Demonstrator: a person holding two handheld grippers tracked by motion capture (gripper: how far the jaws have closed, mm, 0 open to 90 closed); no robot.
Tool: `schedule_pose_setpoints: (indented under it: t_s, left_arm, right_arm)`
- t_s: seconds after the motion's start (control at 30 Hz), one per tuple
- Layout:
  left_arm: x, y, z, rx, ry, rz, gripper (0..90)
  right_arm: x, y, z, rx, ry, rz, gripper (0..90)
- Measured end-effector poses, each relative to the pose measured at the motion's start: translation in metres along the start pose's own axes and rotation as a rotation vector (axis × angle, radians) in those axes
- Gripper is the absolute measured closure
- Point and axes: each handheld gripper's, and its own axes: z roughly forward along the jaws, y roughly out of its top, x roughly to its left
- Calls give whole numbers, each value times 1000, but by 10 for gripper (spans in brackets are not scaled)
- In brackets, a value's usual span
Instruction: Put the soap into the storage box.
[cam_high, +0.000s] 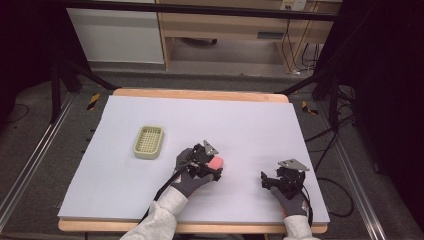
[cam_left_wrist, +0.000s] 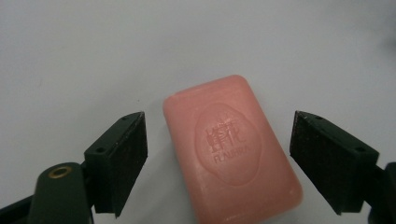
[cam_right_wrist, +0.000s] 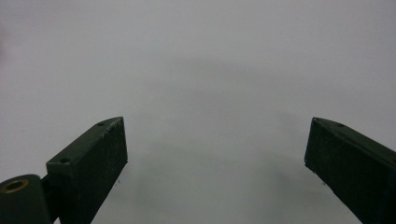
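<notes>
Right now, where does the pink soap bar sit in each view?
High view: the pink soap bar lies right of centre, at the left gripper.
Left gripper view: low centre, between the open jaws, untouched.
Right gripper view: not in it.
Shared landmark: the white table sheet.

From my station the high view looks soft and a bit grainy; the white tabletop (cam_high: 250, 130) is evenly lit from above, while both sides of the room fall into deep black. The hands throw only faint, short shadows. In the left gripper view the pink soap (cam_left_wrist: 231, 149) is sharp enough that I can see its stamped mark, but the surface behind goes hazy. The right gripper view is dull grey, with a wide diffuse shadow between the dark jaws.
</notes>
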Motion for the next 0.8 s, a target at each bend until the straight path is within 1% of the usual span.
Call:
schedule_pose_setpoints:
  t_s: [0.2, 0.33, 0.4, 0.6, 0.73, 0.8]
  left_arm:
    - [-1, -1, 6, 22, 2, -3, 216]
    - [-2, -2, 7, 30, -9, -12, 244]
    - [-2, -2, 7, 26, -12, -15, 270]
    - [-1, -4, 4, 34, -11, -18, 328]
    - [2, -6, 2, 34, -31, -27, 360]
    - [3, -6, 2, 37, -33, -27, 363]
  right_arm:
    - [1, 0, 0, 8, -1, 5, 62]
    - [1, 0, 0, 9, 0, 6, 62]
    - [1, 0, 0, 11, -1, 5, 62]
    - [1, 0, 1, 13, -1, 5, 62]
    - [1, 0, 1, 16, -1, 2, 61]
    - [1, 0, 1, 16, -1, 2, 62]
